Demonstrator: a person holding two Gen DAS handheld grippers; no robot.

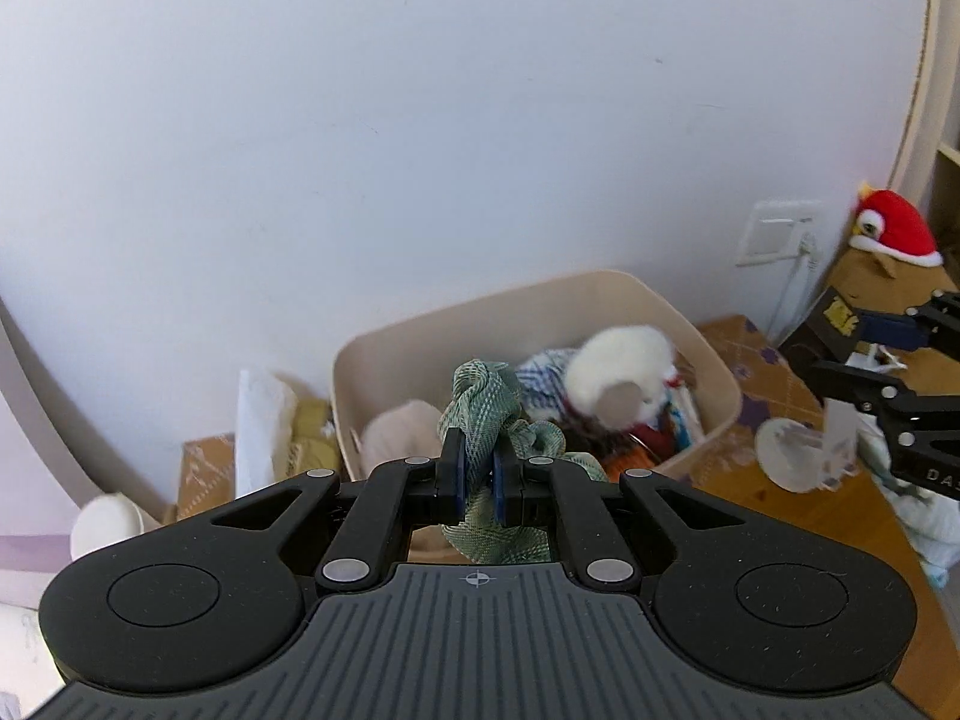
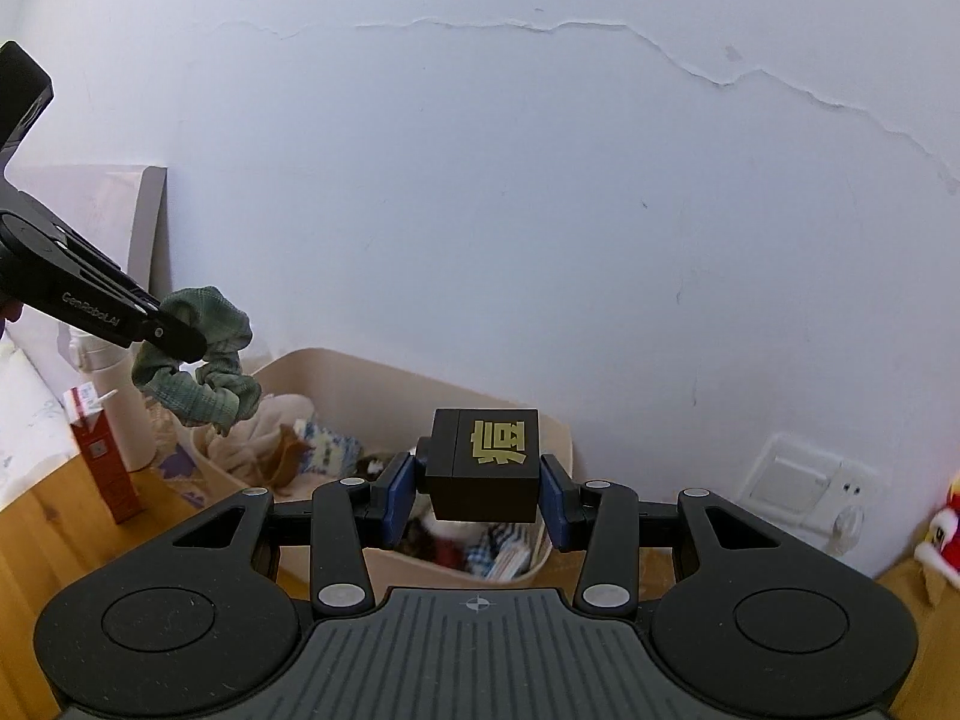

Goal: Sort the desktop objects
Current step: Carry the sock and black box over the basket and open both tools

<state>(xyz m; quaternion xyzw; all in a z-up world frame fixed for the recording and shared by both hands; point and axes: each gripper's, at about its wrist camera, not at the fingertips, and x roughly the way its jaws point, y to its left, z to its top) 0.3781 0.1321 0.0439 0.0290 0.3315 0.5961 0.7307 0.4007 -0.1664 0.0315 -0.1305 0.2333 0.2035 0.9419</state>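
Two grippers hang above one beige plastic bin heaped with soft toys and cloth, set on the wooden desk against its wall edge. Left gripper is clamped on a green ribbed fabric scrunchie. Right gripper squeezes a small black box with a gold character between its blue pads.

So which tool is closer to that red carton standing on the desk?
Left. The left tool, gripping the green scrunchie, hangs above and just right of the red carton. The right tool, gripping the black box, is farther right.
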